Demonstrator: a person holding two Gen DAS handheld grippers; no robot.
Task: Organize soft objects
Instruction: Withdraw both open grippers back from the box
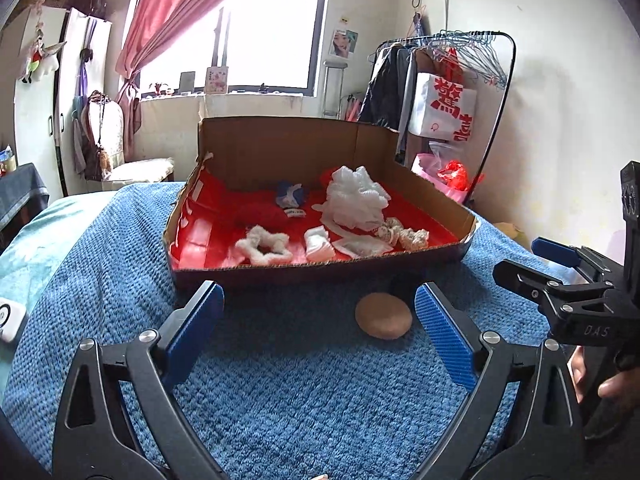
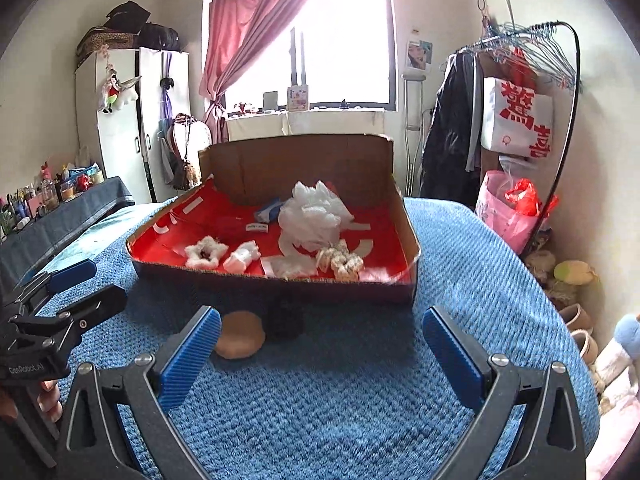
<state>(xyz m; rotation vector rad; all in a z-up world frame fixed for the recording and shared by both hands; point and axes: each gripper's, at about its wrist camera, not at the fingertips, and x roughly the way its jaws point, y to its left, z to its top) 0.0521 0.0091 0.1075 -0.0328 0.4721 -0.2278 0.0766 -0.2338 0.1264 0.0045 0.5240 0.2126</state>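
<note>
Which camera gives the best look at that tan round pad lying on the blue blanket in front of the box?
The left wrist view: the tan round pad lies whole and unblocked between the open fingers of the left gripper. In the right wrist view the pad is partly hidden behind a finger of the right gripper.

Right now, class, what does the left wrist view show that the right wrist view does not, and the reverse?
Only the left wrist view shows a white device at the blanket's left edge. Only the right wrist view shows a cluttered side table and shoes on the floor. Both show the box, the tan pad, the dark thing beside it, and open grippers.
</note>
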